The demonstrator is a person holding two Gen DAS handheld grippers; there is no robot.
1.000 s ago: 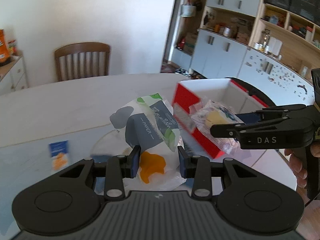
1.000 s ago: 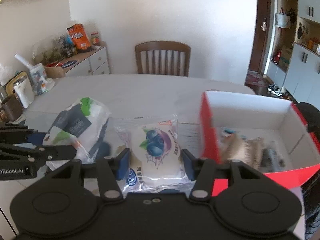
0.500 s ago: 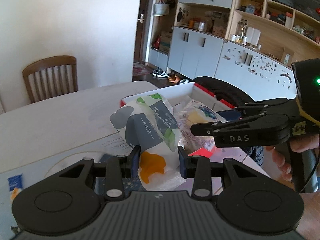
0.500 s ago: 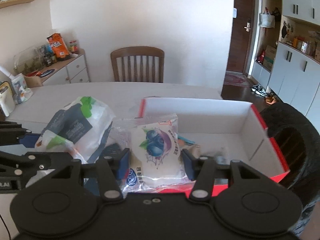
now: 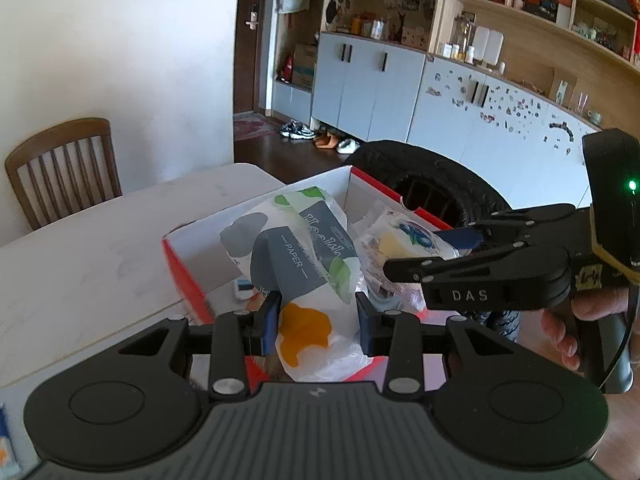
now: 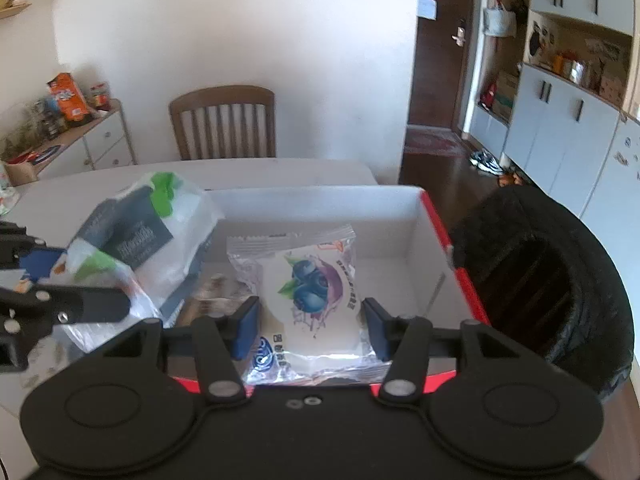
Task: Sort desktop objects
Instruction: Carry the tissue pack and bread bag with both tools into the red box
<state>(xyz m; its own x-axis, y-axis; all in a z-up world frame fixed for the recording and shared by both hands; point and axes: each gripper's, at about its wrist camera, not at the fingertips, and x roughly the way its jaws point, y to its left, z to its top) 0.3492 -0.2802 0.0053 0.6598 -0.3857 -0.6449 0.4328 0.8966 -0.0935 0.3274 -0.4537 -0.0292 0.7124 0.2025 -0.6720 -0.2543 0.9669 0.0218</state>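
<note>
My left gripper (image 5: 317, 320) is shut on a white tissue pack (image 5: 304, 264) with grey, green and orange patches, held over the red box (image 5: 188, 280) with white inside walls. My right gripper (image 6: 311, 328) is shut on a clear blueberry snack packet (image 6: 308, 284), held above the same box (image 6: 460, 264). The tissue pack (image 6: 140, 240) also shows at the left of the right wrist view, and the snack packet (image 5: 400, 240) at the right of the left wrist view. Small items lie on the box floor, partly hidden.
The box stands on a white table (image 5: 80, 248) near its right end. A black round chair (image 6: 560, 280) is just right of the box. A wooden chair (image 6: 224, 120) stands behind the table, a sideboard (image 6: 80, 140) at the far left.
Both grippers have moved right with their packs, from beside the box to over its opening. Both grips are unchanged.
</note>
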